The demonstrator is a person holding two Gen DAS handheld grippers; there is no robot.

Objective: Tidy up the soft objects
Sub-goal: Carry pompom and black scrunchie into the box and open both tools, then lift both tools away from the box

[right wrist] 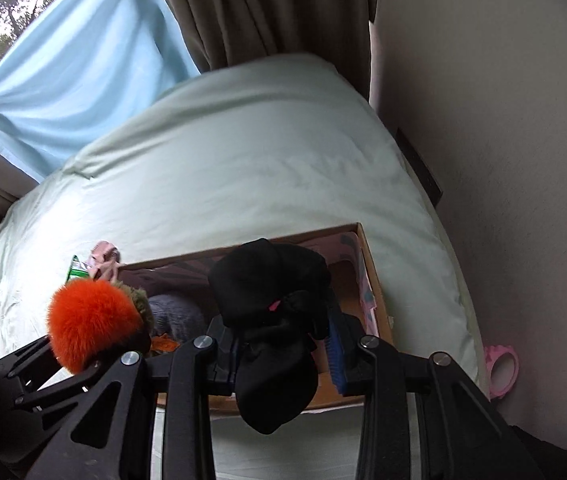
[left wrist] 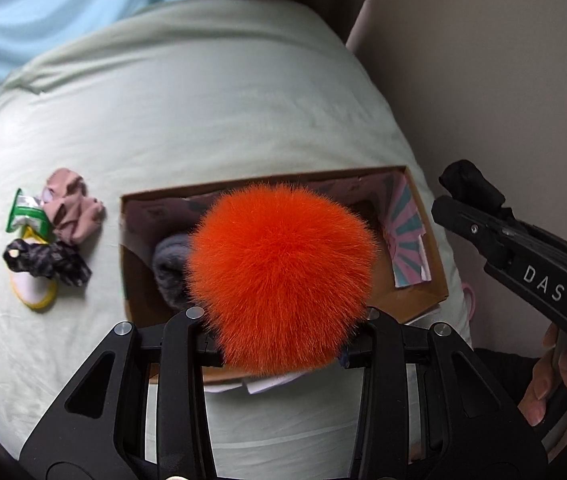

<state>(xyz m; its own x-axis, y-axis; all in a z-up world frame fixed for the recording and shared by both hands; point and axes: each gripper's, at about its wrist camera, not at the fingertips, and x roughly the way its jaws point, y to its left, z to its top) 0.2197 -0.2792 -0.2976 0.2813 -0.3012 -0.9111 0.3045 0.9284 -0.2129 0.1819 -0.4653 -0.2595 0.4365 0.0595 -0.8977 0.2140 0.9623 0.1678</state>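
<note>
A fluffy orange pom-pom (left wrist: 283,276) fills the middle of the left wrist view, with my left gripper (left wrist: 283,344) shut on it over an open cardboard box (left wrist: 243,190). A grey soft item (left wrist: 169,268) lies inside the box. At the right edge, my right gripper (left wrist: 463,200) carries a black cloth (left wrist: 469,184) in its tips. In the right wrist view that black cloth (right wrist: 271,320) hangs between the fingers of my right gripper (right wrist: 279,360), above the box (right wrist: 371,276). The left gripper (right wrist: 95,356) with the pom-pom (right wrist: 91,320) shows at the left.
The box rests on a pale green bed sheet (left wrist: 223,100). Left of it lies a small pile: pink fabric (left wrist: 73,212), a green packet (left wrist: 27,216), a dark patterned scrunchie (left wrist: 49,262). A wall runs along the right, curtains hang behind, and a pink object (right wrist: 501,372) lies on the floor.
</note>
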